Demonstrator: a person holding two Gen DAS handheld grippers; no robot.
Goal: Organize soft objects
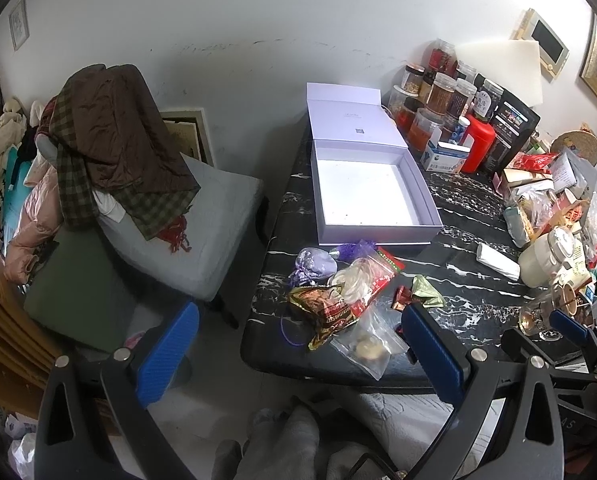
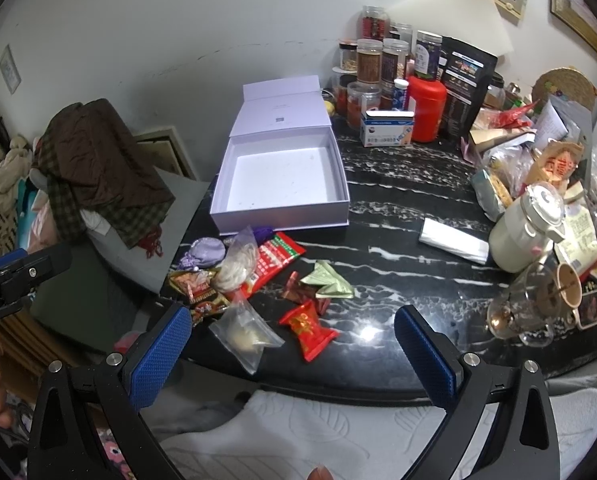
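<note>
Across the black marble table (image 2: 398, 208), snack packets (image 2: 274, 264) front an open box (image 2: 282, 176); both grippers (image 1: 298, 344) (image 2: 292, 352) spread, empty.

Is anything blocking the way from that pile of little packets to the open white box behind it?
Nothing visible does. The packets lie just in front of the white box, whose lid stands open at the back and whose inside is bare. Both grippers, left and right, hang open, near the table edge.

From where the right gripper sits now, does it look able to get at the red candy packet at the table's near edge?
Probably yes. The right gripper has its jaws wide open and empty, and the red candy packet lies just ahead of them on the black marble table, uncovered, with the clear zip bag only beside it.
</note>
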